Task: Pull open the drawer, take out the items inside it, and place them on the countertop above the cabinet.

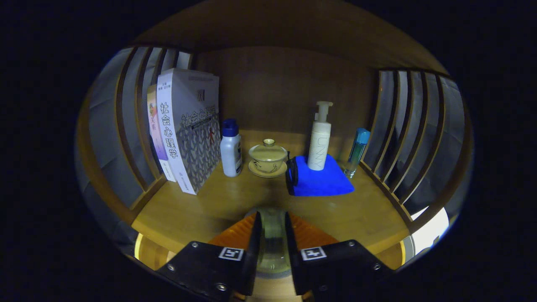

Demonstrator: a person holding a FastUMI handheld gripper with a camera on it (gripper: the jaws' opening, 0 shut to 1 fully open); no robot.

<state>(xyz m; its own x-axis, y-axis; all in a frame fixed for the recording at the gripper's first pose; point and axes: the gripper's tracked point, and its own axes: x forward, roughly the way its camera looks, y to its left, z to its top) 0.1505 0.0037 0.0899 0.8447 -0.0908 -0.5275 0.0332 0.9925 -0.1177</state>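
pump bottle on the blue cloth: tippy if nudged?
Probably. The pump bottle is tall and narrow and stands on the soft folded blue cloth, so a high push would likely topple it. It looks like smooth plastic, maybe slippery. The gripper is shut on a clear glass.

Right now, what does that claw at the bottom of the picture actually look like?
The claw has two flat, wedge-shaped fingers with ribbed faces. Each grows out of a black, blocky base studded with small silver screws. On top of each base sits a square black-and-white marker tag, like a tiny barcode. No cables or sleeves are visible. The fingers press on a clear glass object between them.
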